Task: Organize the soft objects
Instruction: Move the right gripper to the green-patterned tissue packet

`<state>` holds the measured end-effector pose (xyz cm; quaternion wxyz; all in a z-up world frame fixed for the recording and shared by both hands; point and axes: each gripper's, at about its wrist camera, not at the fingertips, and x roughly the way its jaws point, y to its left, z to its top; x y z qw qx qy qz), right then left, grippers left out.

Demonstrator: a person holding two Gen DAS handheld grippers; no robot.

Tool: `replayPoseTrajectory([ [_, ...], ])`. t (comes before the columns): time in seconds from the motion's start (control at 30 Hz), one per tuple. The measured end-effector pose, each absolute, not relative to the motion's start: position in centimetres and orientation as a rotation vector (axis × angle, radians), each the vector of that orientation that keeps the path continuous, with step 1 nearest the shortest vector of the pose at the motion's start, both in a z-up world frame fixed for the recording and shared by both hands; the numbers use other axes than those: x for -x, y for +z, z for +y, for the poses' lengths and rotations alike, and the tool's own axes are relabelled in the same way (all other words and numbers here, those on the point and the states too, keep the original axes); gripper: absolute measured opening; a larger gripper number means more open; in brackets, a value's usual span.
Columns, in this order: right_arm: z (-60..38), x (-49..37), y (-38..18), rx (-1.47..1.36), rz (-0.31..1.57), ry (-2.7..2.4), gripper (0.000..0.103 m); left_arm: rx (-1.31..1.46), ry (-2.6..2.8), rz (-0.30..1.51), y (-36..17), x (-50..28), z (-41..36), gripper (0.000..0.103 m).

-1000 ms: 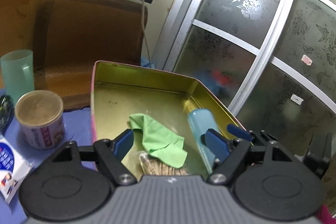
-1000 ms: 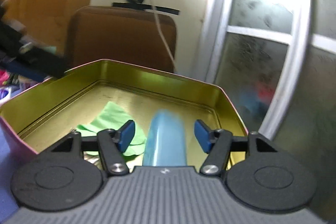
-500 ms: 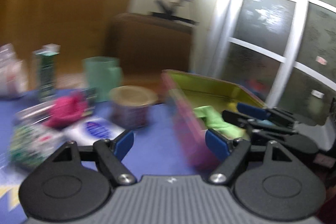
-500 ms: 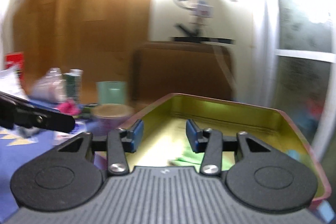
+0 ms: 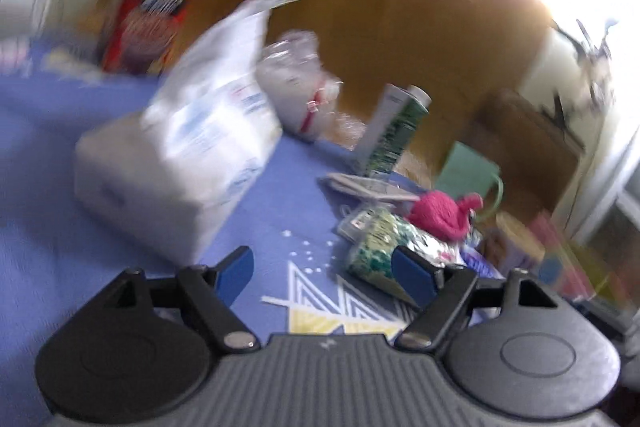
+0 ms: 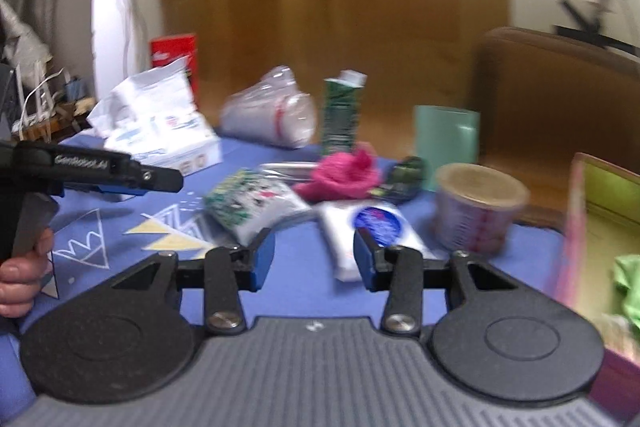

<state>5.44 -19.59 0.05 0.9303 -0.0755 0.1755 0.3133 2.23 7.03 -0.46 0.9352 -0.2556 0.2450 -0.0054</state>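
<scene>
Holding both grippers empty, jaws apart — your left gripper (image 5: 323, 273) and right gripper (image 6: 314, 255) hover over the blue desk (image 6: 304, 287). Your pink knitted piece (image 6: 342, 174) lies mid-desk beside the patterned pouch (image 6: 250, 205); a green cloth (image 6: 628, 279) sits inside the tin tray (image 6: 576, 227).

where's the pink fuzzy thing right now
In the right wrist view the pink fuzzy thing lies mid-table on the blue cloth, in front of the green carton, left of the tin can.

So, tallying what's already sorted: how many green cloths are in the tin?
1. A green cloth lies inside the tin, at the right wrist view's right edge; more may be hidden out of frame.
</scene>
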Motion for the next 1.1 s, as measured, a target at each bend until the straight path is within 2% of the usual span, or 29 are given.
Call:
replayPoseTrajectory([
  [0.07,-17.8,-6.2,0.1,0.197,0.343,0.658,0.065,0.596,-0.007,0.481,-0.8,-2.2,8.3,0.078],
  [0.13,-16.1,-7.0,0.1,0.241,0.338,0.68,0.073,0.647,-0.013,0.48,-1.0,-2.2,9.1,0.078],
  [0.33,-12.0,-9.0,-0.5,0.362,0.351,0.756,0.079,0.658,-0.026,0.47,-1.0,-2.1,9.2,0.078],
  [0.4,-11.0,-9.7,-1.0,0.397,0.362,0.755,0.077,0.653,-0.029,0.469,-1.0,-2.2,9.1,0.078],
  [0.47,-10.6,-10.0,-1.4,0.418,0.378,0.762,0.067,0.656,-0.031,0.471,-1.1,-2.2,9.1,0.078],
  [0.6,-11.2,-9.0,-1.3,0.415,0.372,0.763,0.056,0.66,-0.037,0.477,-1.1,-2.3,9.2,0.078],
  [0.8,-14.2,-5.4,-1.4,0.386,0.386,0.802,0.056,0.631,-0.054,0.483,-1.1,-2.2,8.7,0.082],
  [1.1,-20.9,-2.0,-2.1,0.267,0.429,0.743,0.057,0.498,-0.071,0.491,-0.5,-2.3,6.5,0.082],
])
